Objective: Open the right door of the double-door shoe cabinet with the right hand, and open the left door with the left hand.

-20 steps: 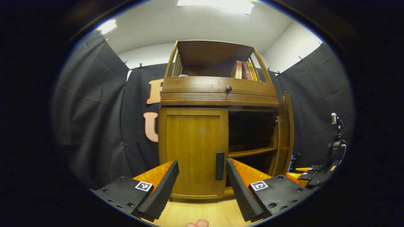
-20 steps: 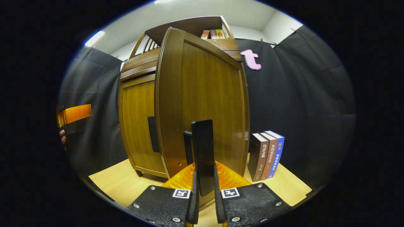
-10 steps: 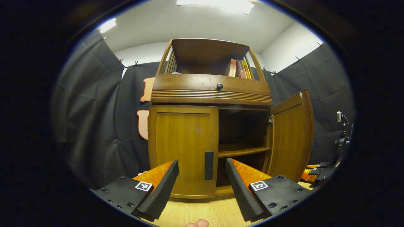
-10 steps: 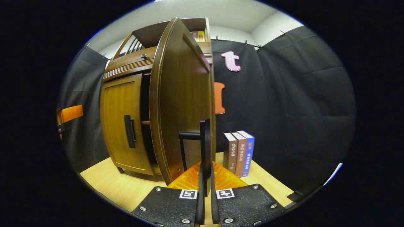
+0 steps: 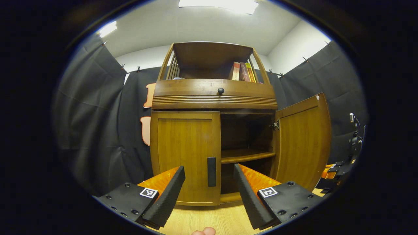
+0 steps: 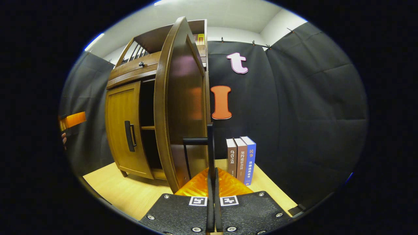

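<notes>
The shoe cabinet (image 5: 214, 98) stands on the wooden surface (image 6: 130, 192). Its right door (image 5: 302, 143) is swung wide, the right tongs (image 6: 212, 182) clamped on that door's handle (image 6: 210, 147). The left tongs (image 5: 205, 192) gape before the closed left door (image 5: 183, 153).

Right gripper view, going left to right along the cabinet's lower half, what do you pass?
Left gripper → closed left door → its black handle → open shelf space → right door → three upright books.
</notes>
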### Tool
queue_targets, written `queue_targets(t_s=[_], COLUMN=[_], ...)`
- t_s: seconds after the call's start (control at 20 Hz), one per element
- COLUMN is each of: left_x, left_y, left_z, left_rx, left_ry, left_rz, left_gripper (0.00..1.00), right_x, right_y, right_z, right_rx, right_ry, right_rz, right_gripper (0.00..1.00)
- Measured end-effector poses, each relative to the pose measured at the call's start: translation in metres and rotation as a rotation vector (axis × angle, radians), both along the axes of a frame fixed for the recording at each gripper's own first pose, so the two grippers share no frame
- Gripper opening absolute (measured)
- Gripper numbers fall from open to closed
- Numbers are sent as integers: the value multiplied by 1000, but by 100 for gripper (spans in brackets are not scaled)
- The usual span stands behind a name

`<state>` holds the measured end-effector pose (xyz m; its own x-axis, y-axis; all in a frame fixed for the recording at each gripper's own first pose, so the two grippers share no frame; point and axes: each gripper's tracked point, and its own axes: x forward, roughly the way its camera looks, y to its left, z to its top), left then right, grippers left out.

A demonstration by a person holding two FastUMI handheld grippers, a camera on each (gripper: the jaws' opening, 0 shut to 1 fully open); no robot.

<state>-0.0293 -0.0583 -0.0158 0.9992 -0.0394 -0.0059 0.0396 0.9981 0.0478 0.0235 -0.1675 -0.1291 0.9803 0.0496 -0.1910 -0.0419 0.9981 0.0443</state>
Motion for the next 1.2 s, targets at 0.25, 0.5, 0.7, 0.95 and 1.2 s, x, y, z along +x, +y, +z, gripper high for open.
queue_targets(t_s=[0.25, 0.5, 0.7, 0.95, 1.2], left_x=[-6, -12, -16, -18, -14], left_y=[11, 23, 28, 22, 23], left_z=[1, -7, -15, -18, -24], left_rx=[3, -19, -47, -60, -57], left_ry=[-3, 11, 25, 30, 43], left_rz=[36, 68, 79, 60, 50], left_gripper=[99, 96, 97, 95, 96], right_x=[3, 8, 5, -11, -55], right_y=[-21, -39, -41, -43, -67], right_z=[0, 1, -3, -14, -27], right_rx=[13, 83, 60, 54, 58], right_ry=[3, -38, -43, -16, 6], right_rz=[91, 165, 208, 203, 68], right_gripper=[1, 1, 3, 5, 16])
